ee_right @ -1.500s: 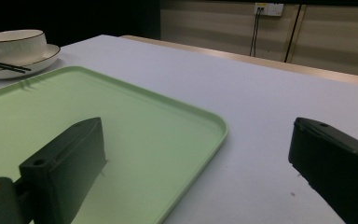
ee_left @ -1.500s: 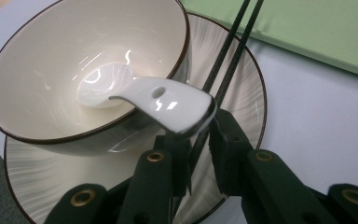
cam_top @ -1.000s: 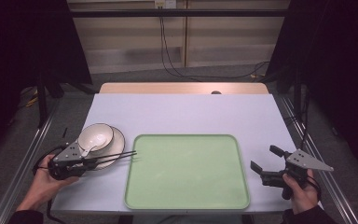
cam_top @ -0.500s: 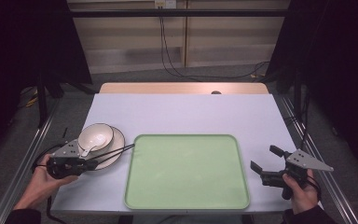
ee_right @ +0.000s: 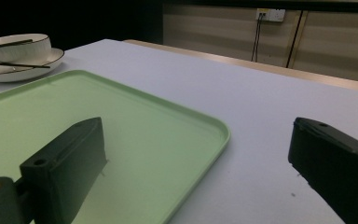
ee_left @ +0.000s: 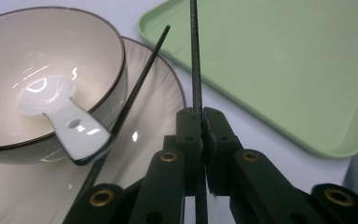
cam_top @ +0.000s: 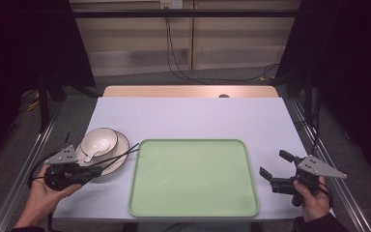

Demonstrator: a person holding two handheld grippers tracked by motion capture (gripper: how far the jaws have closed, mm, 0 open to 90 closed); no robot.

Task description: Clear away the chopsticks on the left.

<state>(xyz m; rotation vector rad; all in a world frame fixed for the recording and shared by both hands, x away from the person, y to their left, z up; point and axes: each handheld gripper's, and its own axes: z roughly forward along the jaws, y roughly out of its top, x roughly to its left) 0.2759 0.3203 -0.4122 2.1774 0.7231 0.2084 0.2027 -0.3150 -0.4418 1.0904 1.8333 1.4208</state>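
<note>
The left gripper (cam_top: 94,169) sat at the table's (cam_top: 193,116) left edge with its jaws pinched tight on one black chopstick (ee_left: 195,56), which pointed out over the plate (cam_top: 118,153) toward the green tray (cam_top: 193,176). A second chopstick (ee_left: 142,70) leaned on the rim of the bowl (cam_top: 99,140), which stood on the plate with a white spoon (ee_left: 67,121) inside. The right gripper (cam_top: 275,169) hovered just beside the tray's right edge, jaws wide apart and holding nothing.
</note>
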